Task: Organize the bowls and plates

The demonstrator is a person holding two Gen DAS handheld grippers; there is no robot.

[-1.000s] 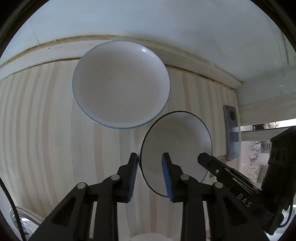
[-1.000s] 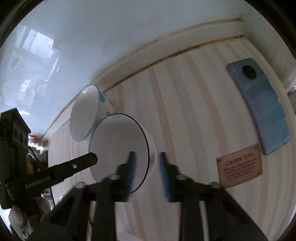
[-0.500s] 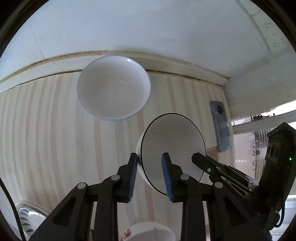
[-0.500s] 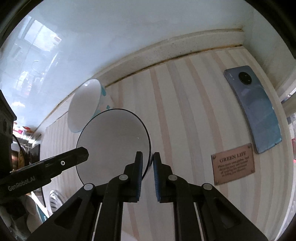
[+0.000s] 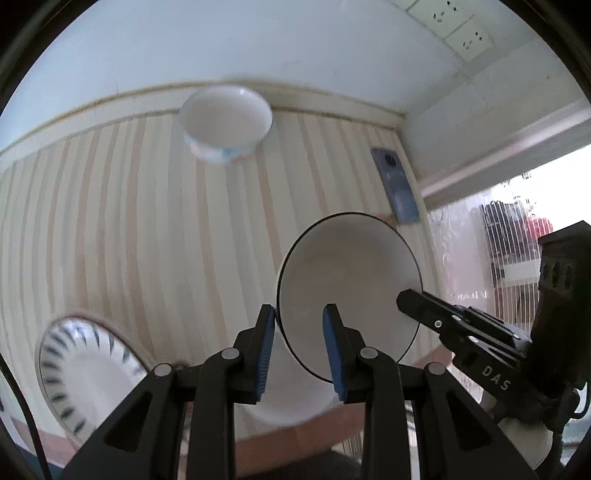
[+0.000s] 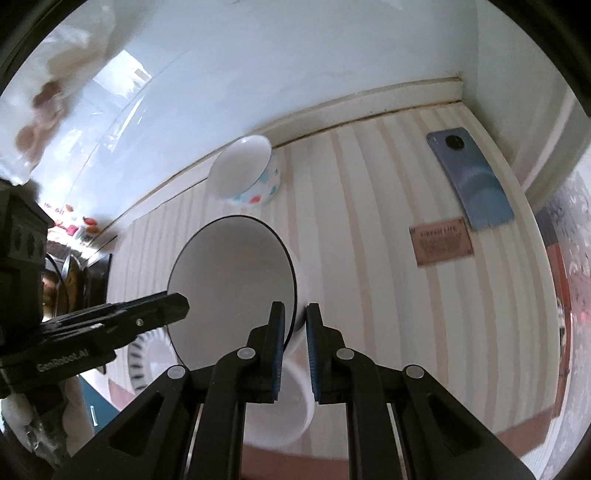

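We note a white bowl with a thin black rim held off the striped countertop, carried between both grippers, its mouth tipped toward the left-wrist camera. The left gripper has its blue-padded jaws clamped across the bowl's near rim, one pad outside the wall and one inside. The right gripper is closed on the opposite rim, with the bowl's wall pinched between its pads. In each wrist view the other gripper's black finger reaches in to the bowl from the side.

Below and left of the held bowl, near the counter's front edge, a white plate with dark radial dashes lies on the countertop; in the right-wrist view it shows only partly under the left gripper's arm.

At the back of the counter, against the raised ledge below the wall, a second white bowl with blue and red spots on its outside stands well apart from the held one. To its right a blue phone lies flat, camera side up, near the corner. Just in front of the phone lies a small brown card with printed text, too blurred to read. Two wall sockets sit high on the tiled wall.
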